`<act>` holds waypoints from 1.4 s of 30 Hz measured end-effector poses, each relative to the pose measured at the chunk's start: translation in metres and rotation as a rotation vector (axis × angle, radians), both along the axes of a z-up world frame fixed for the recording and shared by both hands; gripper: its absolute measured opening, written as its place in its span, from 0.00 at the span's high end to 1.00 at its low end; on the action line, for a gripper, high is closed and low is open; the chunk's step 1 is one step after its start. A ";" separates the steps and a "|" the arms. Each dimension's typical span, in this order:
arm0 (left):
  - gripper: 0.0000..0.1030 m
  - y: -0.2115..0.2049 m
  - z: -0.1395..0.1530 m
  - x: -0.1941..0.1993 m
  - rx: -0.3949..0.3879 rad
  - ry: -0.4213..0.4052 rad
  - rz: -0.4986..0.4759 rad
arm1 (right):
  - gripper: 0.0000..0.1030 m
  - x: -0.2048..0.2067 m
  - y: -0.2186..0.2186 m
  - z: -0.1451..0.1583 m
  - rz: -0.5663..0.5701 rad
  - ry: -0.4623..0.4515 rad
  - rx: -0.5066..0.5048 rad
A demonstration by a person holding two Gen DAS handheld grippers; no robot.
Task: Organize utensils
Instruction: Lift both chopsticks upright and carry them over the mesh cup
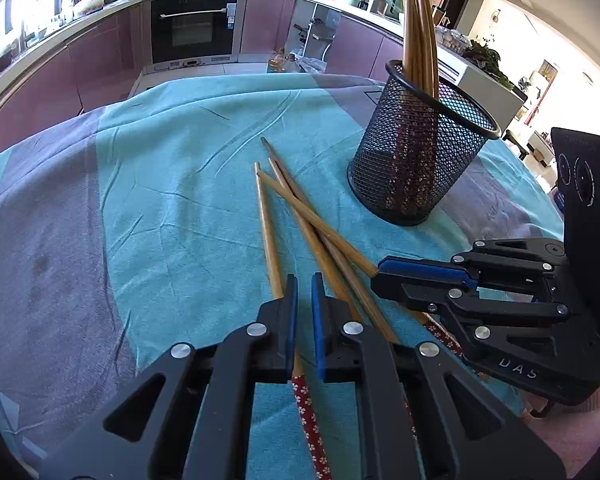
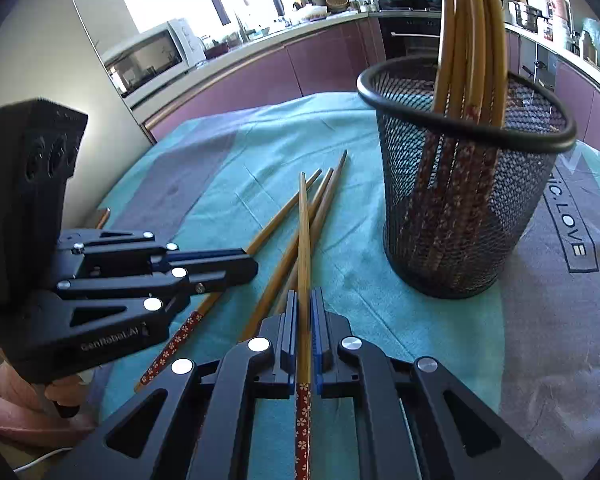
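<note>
Several wooden chopsticks (image 1: 300, 216) with red flowered handles lie crossed on the teal cloth (image 1: 172, 184). A black mesh cup (image 1: 416, 160) stands at the right with several chopsticks upright in it. My left gripper (image 1: 303, 280) hovers over the loose chopsticks, jaws nearly together with a narrow gap and nothing between them. My right gripper (image 2: 305, 296) is shut on one chopstick (image 2: 303, 240), which points forward toward the mesh cup (image 2: 460, 200). The right gripper shows in the left wrist view (image 1: 380, 272) just right of the pile; the left gripper shows in the right wrist view (image 2: 252, 266).
The table is covered by a teal and grey cloth (image 2: 540, 320). Kitchen counters, an oven (image 1: 194, 24) and a microwave (image 2: 148, 56) stand beyond the table's far edge. A person's hand (image 2: 12, 408) holds the left gripper.
</note>
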State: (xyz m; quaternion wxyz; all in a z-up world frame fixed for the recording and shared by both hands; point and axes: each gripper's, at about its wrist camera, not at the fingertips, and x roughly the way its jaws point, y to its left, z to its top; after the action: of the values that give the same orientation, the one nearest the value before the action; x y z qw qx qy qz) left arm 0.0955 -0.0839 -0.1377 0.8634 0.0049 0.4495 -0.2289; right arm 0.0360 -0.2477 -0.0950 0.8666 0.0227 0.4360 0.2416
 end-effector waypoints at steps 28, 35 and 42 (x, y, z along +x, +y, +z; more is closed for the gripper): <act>0.93 0.001 0.022 0.006 0.033 -0.068 0.014 | 0.94 -0.006 -0.014 0.036 0.006 -0.096 0.026; 0.93 0.013 0.060 -0.008 -0.064 -0.118 -0.031 | 0.94 -0.017 -0.033 0.061 -0.015 -0.158 0.077; 0.93 0.027 0.096 -0.019 -0.152 -0.165 -0.067 | 0.94 -0.027 -0.050 0.083 -0.034 -0.222 0.121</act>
State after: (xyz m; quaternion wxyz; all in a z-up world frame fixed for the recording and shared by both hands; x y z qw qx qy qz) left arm 0.0762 -0.0571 -0.0420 0.8873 -0.0269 0.3579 -0.2897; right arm 0.0089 -0.2975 -0.0116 0.9106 0.0556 0.3213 0.2538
